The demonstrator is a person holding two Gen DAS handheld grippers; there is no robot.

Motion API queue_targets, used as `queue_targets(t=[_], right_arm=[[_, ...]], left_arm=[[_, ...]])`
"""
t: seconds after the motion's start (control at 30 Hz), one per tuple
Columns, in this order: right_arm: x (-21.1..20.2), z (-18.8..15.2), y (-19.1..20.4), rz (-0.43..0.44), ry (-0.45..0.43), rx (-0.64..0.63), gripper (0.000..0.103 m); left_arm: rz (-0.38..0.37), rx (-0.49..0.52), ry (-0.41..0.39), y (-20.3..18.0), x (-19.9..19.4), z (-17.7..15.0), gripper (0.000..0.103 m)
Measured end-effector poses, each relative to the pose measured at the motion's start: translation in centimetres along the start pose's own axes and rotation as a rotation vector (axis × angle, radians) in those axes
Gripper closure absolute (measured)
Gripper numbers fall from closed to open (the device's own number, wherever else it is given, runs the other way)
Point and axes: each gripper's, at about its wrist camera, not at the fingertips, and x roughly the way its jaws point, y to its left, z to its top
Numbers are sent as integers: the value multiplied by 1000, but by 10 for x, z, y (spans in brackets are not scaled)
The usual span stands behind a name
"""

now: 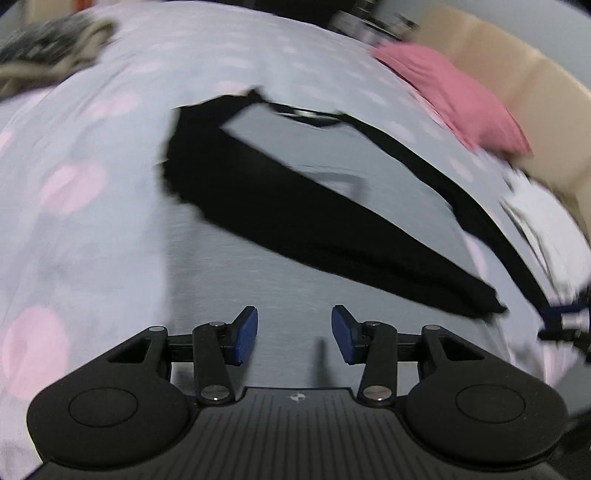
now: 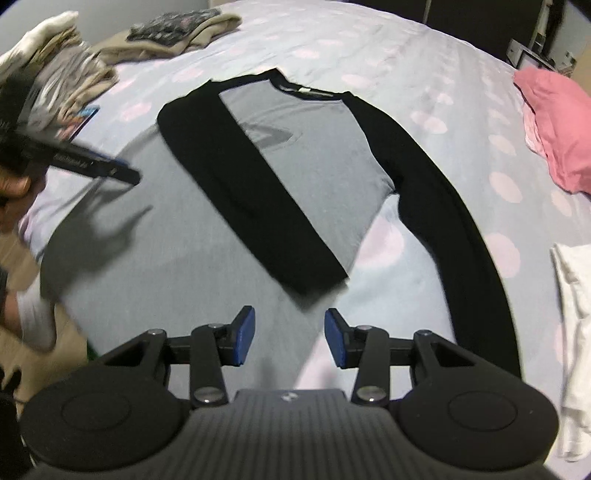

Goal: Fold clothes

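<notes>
A long-sleeved shirt with a grey body and black sleeves lies flat on the bed. One black sleeve is folded slantwise across the body; the other sleeve stretches out over the sheet toward the lower right. My right gripper hovers above the shirt's hem, open, nothing between its blue pads. My left gripper is open too, over the grey cloth below the folded sleeve. In the right wrist view it shows blurred at the left.
The lilac sheet with pink dots covers the bed. Stacked folded clothes and a patterned beige pile sit at the far left. A pink garment and a white one lie on the right. A beige headboard stands behind.
</notes>
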Motion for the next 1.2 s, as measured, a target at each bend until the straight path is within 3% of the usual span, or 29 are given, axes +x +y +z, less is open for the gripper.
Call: queue_targets(t=[0.17, 0.33, 0.4, 0.47, 0.57, 0.67, 0.8, 0.93, 1.0, 1.1, 1.2], right_arm=[[41, -1, -6, -41, 52, 113, 61], [57, 4, -6, -14, -19, 102, 64], [58, 9, -5, 25, -22, 99, 99], [53, 15, -9, 80, -4, 153, 101], [42, 19, -32, 206, -23, 413, 101], [44, 13, -58, 305, 23, 661, 101], [59, 8, -50, 111, 166, 536, 95], [45, 19, -28, 57, 130, 338, 92], [37, 25, -13, 20, 73, 210, 70], [38, 30, 12, -13, 34, 36, 65], [56, 22, 12, -22, 87, 112, 66]], left_arm=[[-59, -47, -34, 13, -3, 4, 62], [-87, -32, -17, 13, 1, -3, 62], [-97, -38, -13, 14, 2, -5, 62], [-102, -38, -17, 16, 1, -6, 62], [-98, -34, -25, 16, 2, -5, 62], [-92, -36, -28, 17, 4, -3, 62], [-78, -41, -40, 19, 4, 1, 62], [-67, -48, -52, 22, 3, 5, 62], [-69, -56, -48, 23, 4, 5, 62], [-78, -58, -38, 21, 6, 3, 62], [-87, -48, -30, 18, 7, 0, 62]])
